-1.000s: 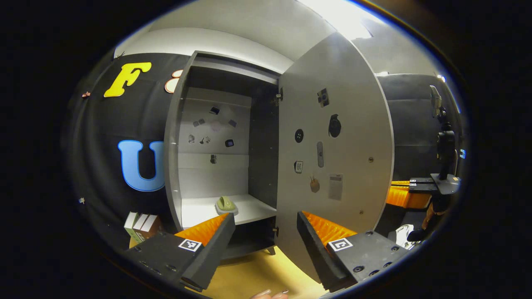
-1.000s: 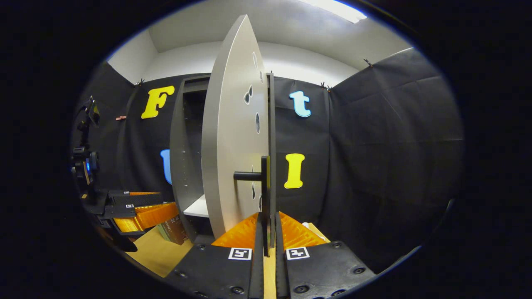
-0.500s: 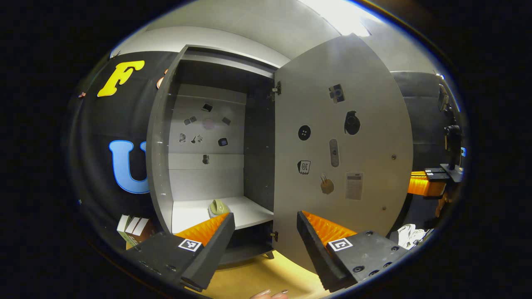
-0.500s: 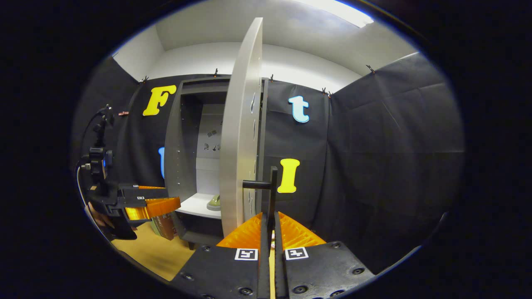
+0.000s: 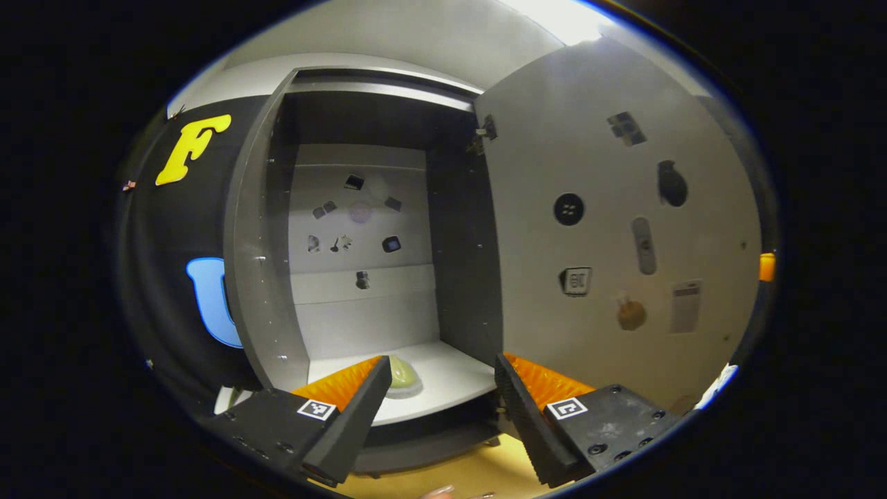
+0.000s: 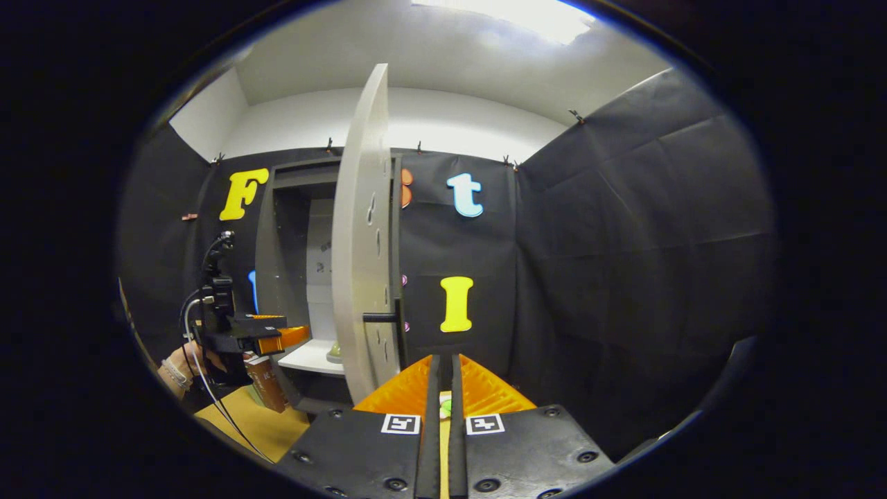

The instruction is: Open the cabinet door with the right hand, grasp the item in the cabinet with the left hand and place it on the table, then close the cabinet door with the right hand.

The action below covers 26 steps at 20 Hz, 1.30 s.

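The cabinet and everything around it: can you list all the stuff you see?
Cabinet: one, grey, against the booth wall, standing on the table.
Cabinet door: one, grey, swung open, small stickers on its inner face.
Door handle: one, black, on the door's outer face.
Item: one, pale green, on the cabinet's white shelf.
Table: one, yellowish wood.
Boxes: brown, beside the cabinet; count unclear.
Left gripper: jaws open, facing the shelf.
Right gripper: jaws nearly together, back from the handle.
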### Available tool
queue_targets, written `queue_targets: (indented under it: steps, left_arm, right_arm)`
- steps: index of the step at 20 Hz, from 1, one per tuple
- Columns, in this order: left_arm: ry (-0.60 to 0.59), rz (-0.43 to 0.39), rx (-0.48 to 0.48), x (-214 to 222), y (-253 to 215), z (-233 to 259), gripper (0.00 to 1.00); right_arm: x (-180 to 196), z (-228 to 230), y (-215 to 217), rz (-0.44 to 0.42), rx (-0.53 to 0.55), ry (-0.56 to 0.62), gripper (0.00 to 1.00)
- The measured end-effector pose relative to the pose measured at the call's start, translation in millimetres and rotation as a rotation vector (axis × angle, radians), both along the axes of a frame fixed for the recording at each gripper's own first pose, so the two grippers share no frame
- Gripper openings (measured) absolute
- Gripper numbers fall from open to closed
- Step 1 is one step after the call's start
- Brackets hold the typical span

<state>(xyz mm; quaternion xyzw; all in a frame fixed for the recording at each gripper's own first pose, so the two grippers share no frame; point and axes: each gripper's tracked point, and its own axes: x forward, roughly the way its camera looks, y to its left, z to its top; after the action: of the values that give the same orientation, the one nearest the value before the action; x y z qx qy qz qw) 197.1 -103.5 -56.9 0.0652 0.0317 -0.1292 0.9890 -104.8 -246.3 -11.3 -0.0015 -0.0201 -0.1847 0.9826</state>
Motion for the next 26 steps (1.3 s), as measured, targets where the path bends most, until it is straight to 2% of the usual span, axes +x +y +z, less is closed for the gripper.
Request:
queue_targets:
  steps: [1, 3, 5, 6, 9, 10, 12, 17, 19, 24, 26]
  left_arm:
    - [0.011, 0.013, -0.004, 13, 1, -2, 0.94]
    - [0.058, 0.039, -0.003, 40, 6, -11, 0.92]
    - [0.097, 0.066, -0.004, 70, 9, -20, 0.95]
    - [0.12, 0.078, -0.016, 84, 10, -25, 0.92]
    - [0.192, 0.114, -0.007, 123, 18, -44, 0.94]
    - [0.205, 0.127, 0.009, 134, 19, -50, 0.94]
    - [0.245, 0.143, 0.01, 150, 18, -63, 0.92]
    - [0.349, 0.203, 0.055, 190, 35, -95, 0.82]
    - [0.389, 0.209, 0.066, 200, 38, -108, 0.75]
    - [0.464, 0.218, 0.071, 215, 41, -133, 0.66]
    - [0.503, 0.217, 0.058, 218, 39, -142, 0.55]
  right_arm:
    - [-4, -2, -18, -0.048, -0.01, 0.003, 0.1]
    - [-8, 1, -50, -0.116, -0.024, 0.005, 0.07]
    - [-9, 0, -71, -0.161, -0.035, 0.0, 0.15]
    - [-7, -2, -79, -0.171, -0.037, 0.005, 0.23]
    - [3, -13, -119, -0.241, -0.058, 0.036, 0.63]
    - [4, -14, -129, -0.263, -0.067, 0.043, 0.62]
    - [11, -20, -144, -0.278, -0.065, 0.054, 0.96]
    - [33, -41, -164, -0.275, -0.021, 0.083, 0.97]
    - [39, -47, -167, -0.274, -0.021, 0.095, 0.97]
    - [53, -60, -170, -0.263, -0.006, 0.123, 0.97]
    - [55, -61, -172, -0.263, -0.005, 0.131, 0.97]
